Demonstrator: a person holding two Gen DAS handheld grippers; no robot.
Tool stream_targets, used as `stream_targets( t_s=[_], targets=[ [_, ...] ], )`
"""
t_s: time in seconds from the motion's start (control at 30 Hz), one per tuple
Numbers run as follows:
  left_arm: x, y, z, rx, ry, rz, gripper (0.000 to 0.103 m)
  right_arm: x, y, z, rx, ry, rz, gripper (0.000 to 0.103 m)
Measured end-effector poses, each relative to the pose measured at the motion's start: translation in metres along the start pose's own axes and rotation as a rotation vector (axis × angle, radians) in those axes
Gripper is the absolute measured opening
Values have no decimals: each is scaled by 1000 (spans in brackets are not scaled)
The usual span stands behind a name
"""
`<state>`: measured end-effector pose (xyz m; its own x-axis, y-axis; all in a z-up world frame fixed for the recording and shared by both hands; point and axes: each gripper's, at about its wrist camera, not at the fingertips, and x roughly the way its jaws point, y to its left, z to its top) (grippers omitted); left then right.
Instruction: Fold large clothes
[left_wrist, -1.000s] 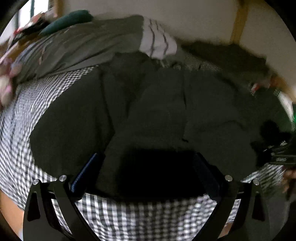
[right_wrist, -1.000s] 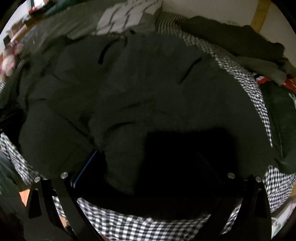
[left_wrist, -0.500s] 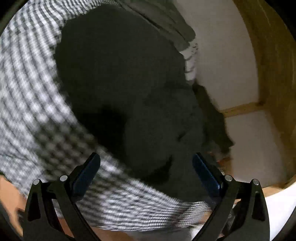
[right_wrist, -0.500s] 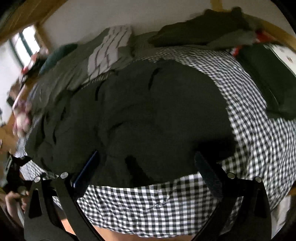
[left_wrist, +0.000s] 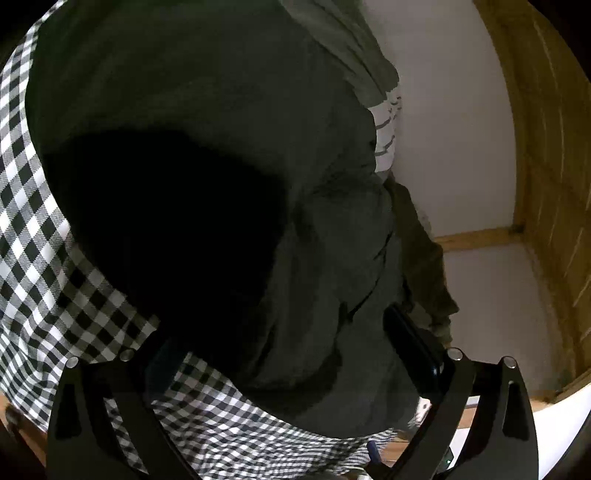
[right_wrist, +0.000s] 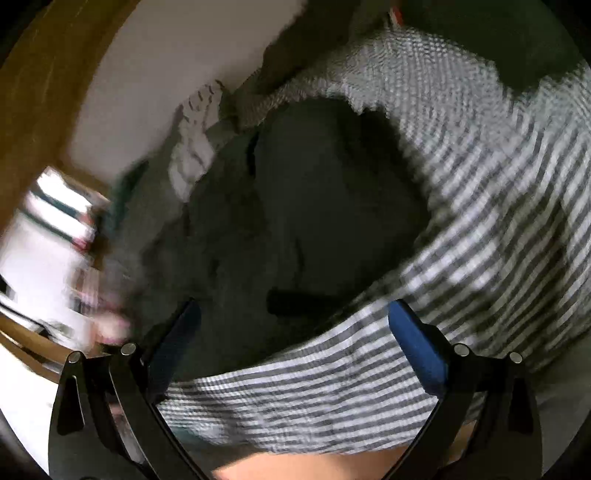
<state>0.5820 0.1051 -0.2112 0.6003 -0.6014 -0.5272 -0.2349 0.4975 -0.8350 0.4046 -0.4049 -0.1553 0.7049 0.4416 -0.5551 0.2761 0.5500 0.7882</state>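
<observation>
In the left wrist view, the left gripper is hanging over a big dark garment that is lying in a soft heap on a bed with a checked sheet. Its two fingers are spread wide apart and are holding nothing. The cloth is looking thick and dull, with deep creases and puffy bumps, and a very dark patch is sitting in the middle of it. A striped white cloth is peeking out at the far edge, next to a plain pale wall and a wooden frame. In the right wrist view, the right gripper is also standing wide open and empty, with blue pads on its fingers. This picture is blurry, so the checks are smearing into stripes. The dark garment is lying in the middle of the sheet, rumpled and lumpy. The fold is looking like it is only at the start, because the garment is not lying flat yet. The next move is probably calling for each gripper to come down on an edge of the cloth, pinch it, and pull it smooth before folding it over.
</observation>
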Motion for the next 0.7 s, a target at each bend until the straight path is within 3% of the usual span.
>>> stream_targets(
  t_s=[0.13, 0.37, 0.57, 0.7],
  targets=[
    [-7, 0, 6, -22, -7, -6, 69, 9, -26, -11, 167, -3, 178, 100],
    [-14, -14, 22, -2, 6, -55, 43, 47, -53, -9, 307, 33, 260, 101],
    [-6, -16, 27, -6, 7, -103, 34, 72, -58, 8, 371, -58, 346, 100],
    [-16, -6, 24, 8, 12, -105, 31, 89, -56, 20, 433, -83, 278, 101]
  ],
)
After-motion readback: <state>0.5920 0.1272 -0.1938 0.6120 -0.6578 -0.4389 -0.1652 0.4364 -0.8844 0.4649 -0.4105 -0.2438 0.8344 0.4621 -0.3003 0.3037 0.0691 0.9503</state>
